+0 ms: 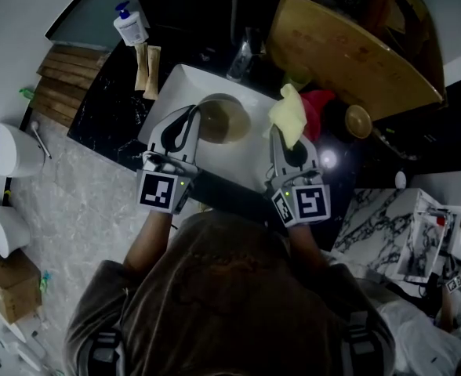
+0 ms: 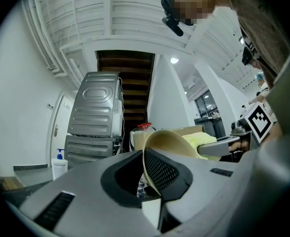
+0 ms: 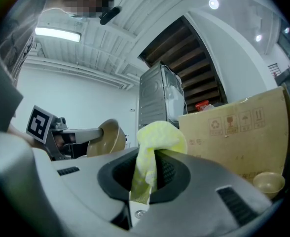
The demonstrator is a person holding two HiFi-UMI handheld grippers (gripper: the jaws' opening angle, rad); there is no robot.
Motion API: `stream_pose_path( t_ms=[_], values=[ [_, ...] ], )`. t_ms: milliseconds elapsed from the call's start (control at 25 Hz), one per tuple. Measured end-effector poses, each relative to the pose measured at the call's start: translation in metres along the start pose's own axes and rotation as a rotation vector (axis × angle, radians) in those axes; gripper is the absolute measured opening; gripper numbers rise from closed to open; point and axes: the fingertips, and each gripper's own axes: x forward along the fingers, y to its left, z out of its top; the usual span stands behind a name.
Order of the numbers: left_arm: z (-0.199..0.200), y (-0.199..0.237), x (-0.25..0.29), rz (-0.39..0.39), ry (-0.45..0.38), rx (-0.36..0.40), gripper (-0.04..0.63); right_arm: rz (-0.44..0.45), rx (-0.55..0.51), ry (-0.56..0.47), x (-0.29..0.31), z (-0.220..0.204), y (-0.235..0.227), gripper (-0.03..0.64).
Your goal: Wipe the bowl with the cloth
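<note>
A tan bowl (image 1: 224,118) is held on its side above the white sink (image 1: 185,81), with my left gripper (image 1: 190,125) shut on its rim. In the left gripper view the bowl's rim (image 2: 152,169) runs between the jaws of the left gripper (image 2: 145,176), opening toward the right. My right gripper (image 1: 285,138) is shut on a yellow cloth (image 1: 288,113), which bunches above its jaws just right of the bowl. In the right gripper view the cloth (image 3: 154,144) stands up out of the right gripper (image 3: 147,176), with the bowl (image 3: 108,137) apart from it at left.
A soap bottle (image 1: 128,25) stands at the back left on the dark counter. A large cardboard box (image 1: 348,53) leans at the back right, with a small tan bowl (image 1: 357,121) and a red item (image 1: 320,103) below it. A tap (image 1: 242,53) rises behind the sink.
</note>
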Motion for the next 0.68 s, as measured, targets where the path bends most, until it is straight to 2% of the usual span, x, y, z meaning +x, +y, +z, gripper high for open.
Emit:
stream_pose_path(
  t_ms=[680],
  values=[
    [-0.012,-0.002,0.002,0.0,0.033,-0.027,0.025,0.027,0.007,0.021,0.003,-0.005,0.003,0.025]
  ],
)
